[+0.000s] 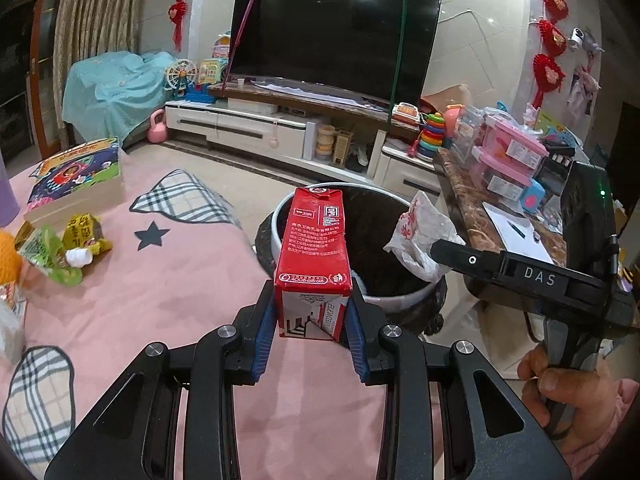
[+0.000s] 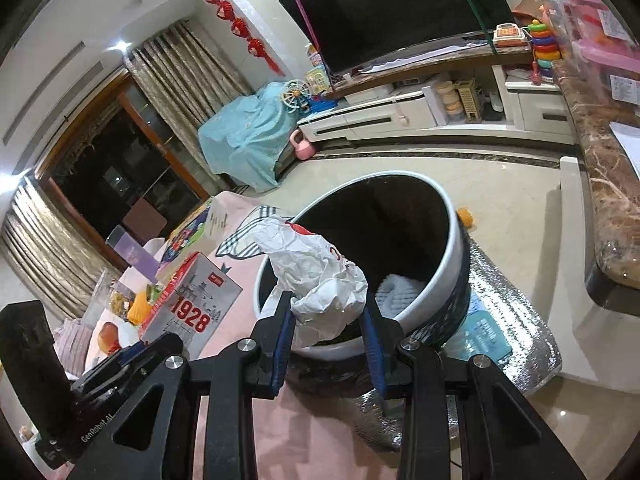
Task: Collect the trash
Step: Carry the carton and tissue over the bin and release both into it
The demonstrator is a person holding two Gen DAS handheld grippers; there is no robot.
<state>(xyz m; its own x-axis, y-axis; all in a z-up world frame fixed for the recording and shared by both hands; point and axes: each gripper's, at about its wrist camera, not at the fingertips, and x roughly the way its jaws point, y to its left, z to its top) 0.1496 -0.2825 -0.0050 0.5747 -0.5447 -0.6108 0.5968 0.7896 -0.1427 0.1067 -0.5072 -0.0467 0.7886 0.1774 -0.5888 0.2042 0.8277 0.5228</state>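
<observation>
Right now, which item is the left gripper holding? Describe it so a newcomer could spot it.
Start at the big black television, then drop to the round white-rimmed bin below it. In front of the bin, the left gripper clamps an upright red-and-white rectangular drink carton. Unlike the crumpled white plastic bag beside it, it is rigid, boxy and mostly red.

The carton point(image 1: 312, 256) is red with white print on its upper part and white with red and grey drawing at its base. The crumpled bag point(image 2: 320, 280) is white with red marks. The round bin point(image 2: 440, 240) is white outside and black inside. Near on the left, the mat point(image 1: 180, 280) is pink with a dark star and grey-and-white plaid patches. The far television point(image 1: 336, 36) is black, the far-left cover point(image 1: 112, 84) pale turquoise, the hanging ornaments point(image 1: 552, 32) red. The gripper pads point(image 1: 262, 340) are blue on black frames.
</observation>
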